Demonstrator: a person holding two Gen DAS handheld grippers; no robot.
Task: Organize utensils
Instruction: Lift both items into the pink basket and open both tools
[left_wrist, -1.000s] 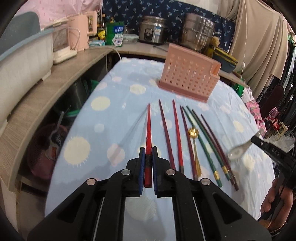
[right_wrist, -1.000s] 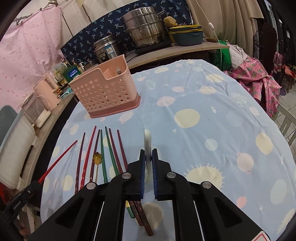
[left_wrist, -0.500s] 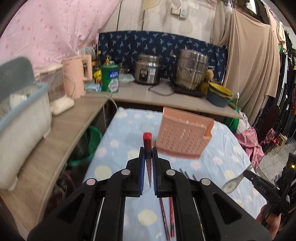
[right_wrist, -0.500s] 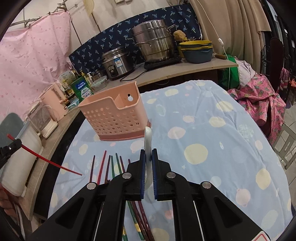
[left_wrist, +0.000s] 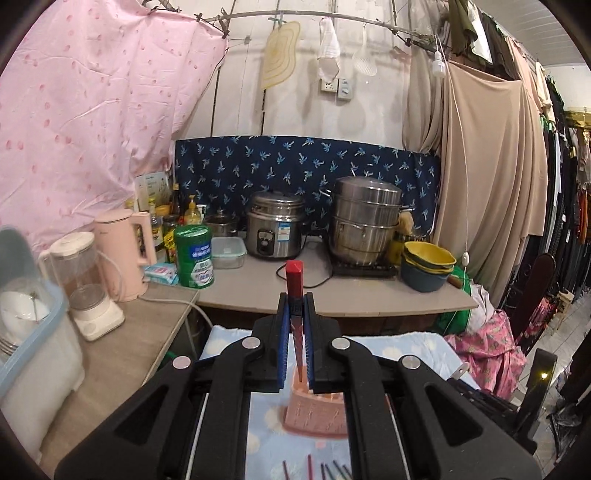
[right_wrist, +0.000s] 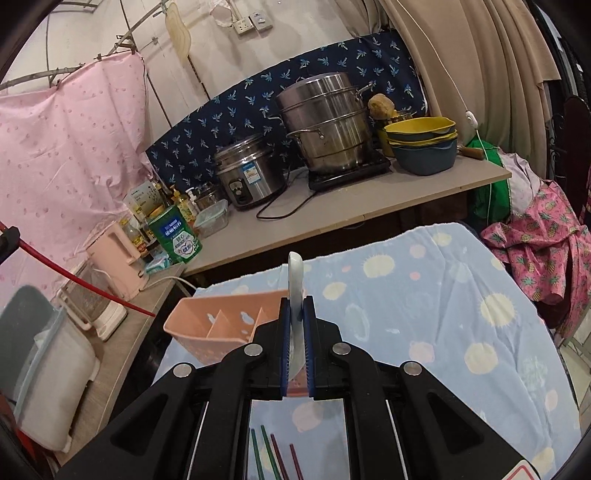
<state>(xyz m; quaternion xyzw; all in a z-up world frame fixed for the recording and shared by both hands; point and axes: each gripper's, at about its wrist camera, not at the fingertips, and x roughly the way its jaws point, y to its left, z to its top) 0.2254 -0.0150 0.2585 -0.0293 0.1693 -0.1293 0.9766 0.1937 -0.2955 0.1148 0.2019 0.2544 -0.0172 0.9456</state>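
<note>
Change: both tongs are higher than a second ago; the table's chopstick row has slid to the bottom edge.
Left tongs (left_wrist: 295, 343): pinching a red lacquered chopstick (left_wrist: 294, 291), blunt end up.
Right tongs (right_wrist: 295, 345): pinching a white ceramic spoon (right_wrist: 296, 291) on edge.
Hidden: the spoon's bowl sits behind the pads; loose coloured chopsticks (right_wrist: 275, 458) show tips only.
Pink perforated plastic utensil holder (right_wrist: 218, 325): below and just beyond both tongs, partly covered by them.
</note>
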